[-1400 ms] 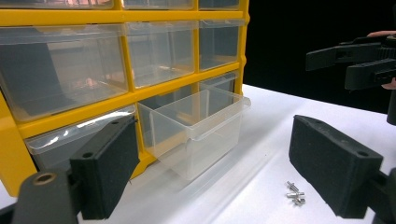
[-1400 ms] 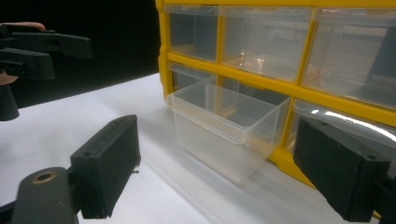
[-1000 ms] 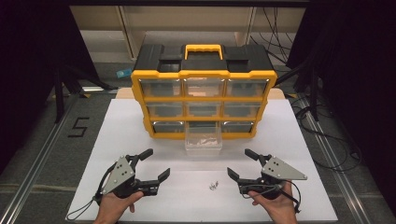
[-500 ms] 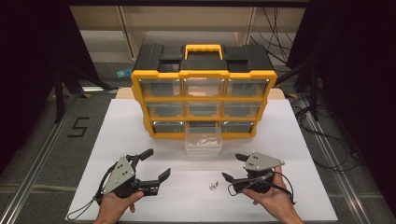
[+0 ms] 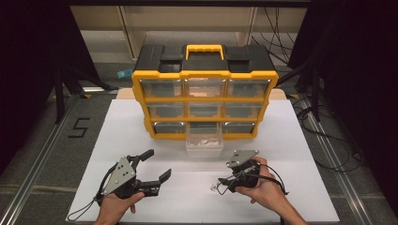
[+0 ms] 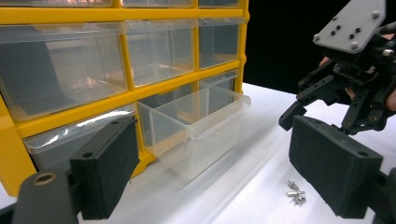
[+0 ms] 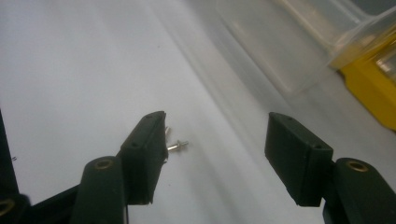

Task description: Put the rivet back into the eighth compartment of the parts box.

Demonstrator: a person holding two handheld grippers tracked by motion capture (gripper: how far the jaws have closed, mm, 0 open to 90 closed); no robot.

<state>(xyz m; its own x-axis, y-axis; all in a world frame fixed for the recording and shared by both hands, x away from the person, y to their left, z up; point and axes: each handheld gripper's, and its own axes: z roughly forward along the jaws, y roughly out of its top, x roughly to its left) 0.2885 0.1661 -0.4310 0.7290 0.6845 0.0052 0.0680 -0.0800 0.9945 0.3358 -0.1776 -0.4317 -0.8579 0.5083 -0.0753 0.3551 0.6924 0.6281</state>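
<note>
Right tool: I hold the right tool [image 5: 224, 182] low over the bench, tipped down toward the screws. Its two black jaws stand partly apart and have just been closing. Nothing is clamped between them.
Right tool contact: in the right gripper view one jaw's inner edge sits right at the screws [image 7: 175, 142]. I cannot tell whether it touches them. The other jaw is well clear of them.
Left tool: my left tool [image 5: 158, 168] rests near the bench's front left, jaws wide apart, holding nothing.
Screws: a few small screws [image 5: 214, 187] lie in a loose cluster on the bench, just beside the right tool's tips on the side toward my left tool. In the left gripper view the screws [image 6: 295, 192] lie just in front of that tool's right-hand jaw.
Drawer: a clear drawer [image 5: 203, 141] is pulled out of the bottom middle slot of the organizer, well beyond the screws.
Materials: the screws are short, shiny metal with round heads. The jaw pads are flat, matte black blocks with a fine grainy surface. The drawer is thin, see-through plastic, box-shaped with a lipped rim. The organizer [image 5: 205, 75] is yellow plastic with a black top. The bench [image 5: 300, 154] is smooth and white.
</note>
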